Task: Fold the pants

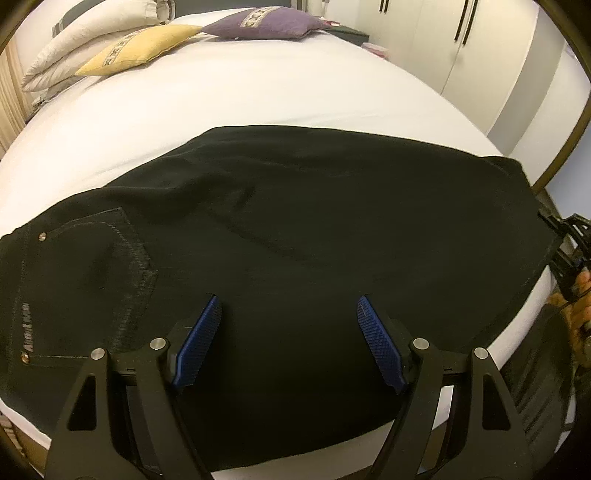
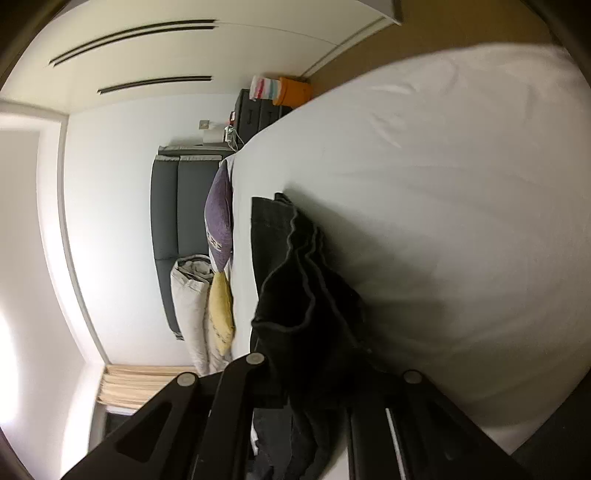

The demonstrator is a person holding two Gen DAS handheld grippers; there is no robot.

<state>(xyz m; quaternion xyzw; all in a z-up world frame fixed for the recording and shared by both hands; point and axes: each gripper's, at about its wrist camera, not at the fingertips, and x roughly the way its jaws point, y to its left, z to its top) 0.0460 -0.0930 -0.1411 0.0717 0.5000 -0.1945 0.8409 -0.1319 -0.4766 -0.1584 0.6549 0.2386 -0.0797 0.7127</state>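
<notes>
The left gripper (image 1: 289, 328) hovers with its blue pads (image 1: 197, 343) spread wide and nothing between them, directly over the near part of the black pants (image 1: 295, 236), which lie flat across the white bed (image 1: 258, 92). To this gripper's left sits the back pocket (image 1: 99, 254) with its rivets, at the waist end; far to its right the hem end reaches the bed's edge, where the right gripper (image 1: 565, 251) and the person's hand (image 1: 580, 314) meet the cloth. In the right wrist view, turned on its side, the right gripper (image 2: 314, 398) is closed on the pants (image 2: 295, 295): bunched dark fabric with grey seam edges fills the space between its fingers and rises a little off the sheet just ahead. Beyond the left gripper, past bare sheet, lie a yellow cushion (image 1: 136, 48), a purple cushion (image 1: 266, 24) and white pillows (image 1: 85, 40); farthest right stands a white wardrobe (image 1: 480, 44).
</notes>
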